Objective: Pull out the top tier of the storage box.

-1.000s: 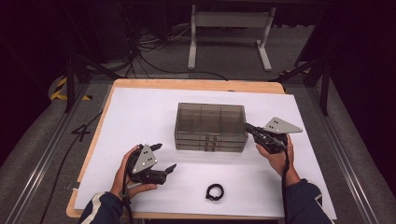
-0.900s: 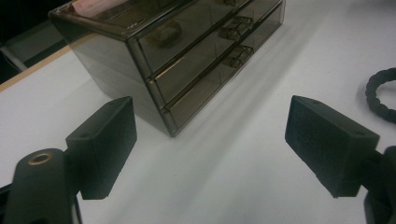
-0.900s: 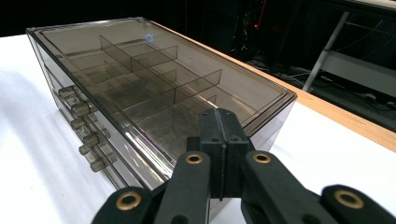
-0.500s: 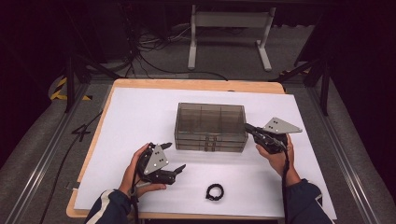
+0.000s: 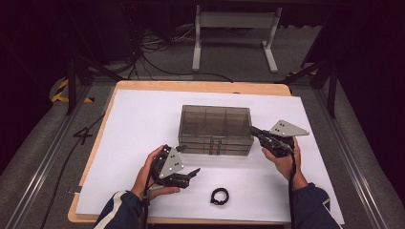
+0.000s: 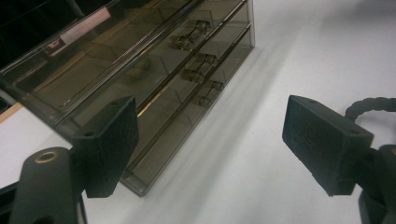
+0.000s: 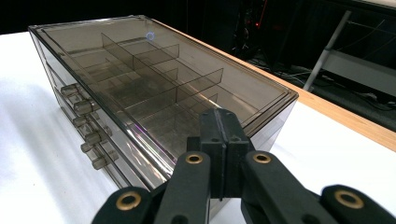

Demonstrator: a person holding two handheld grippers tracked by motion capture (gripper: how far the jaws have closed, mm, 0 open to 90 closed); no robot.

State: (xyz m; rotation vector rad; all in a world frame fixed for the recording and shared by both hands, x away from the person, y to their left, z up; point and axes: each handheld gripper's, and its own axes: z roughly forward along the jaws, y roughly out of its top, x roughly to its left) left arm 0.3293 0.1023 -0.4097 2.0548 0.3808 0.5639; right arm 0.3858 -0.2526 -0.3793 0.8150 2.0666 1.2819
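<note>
Drawer box (image 5: 216,130) is my landmark: left gripper (image 5: 191,174) gapes before it, right gripper (image 5: 254,131) pressed together at its end.

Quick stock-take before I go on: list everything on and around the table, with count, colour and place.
Drawer box: one, smoky clear, mid-table, drawers shut.
Ring: one, black, on the sheet near the front edge.
Sheet: one, white, covering the tabletop.
Table: one, wooden, edge showing.
Stand: one, white, on the floor behind.
Cables: several, black, floor behind.
Left tool: black, open, front-left of the box.
Right tool: black, shut, at the box's right end.
</note>
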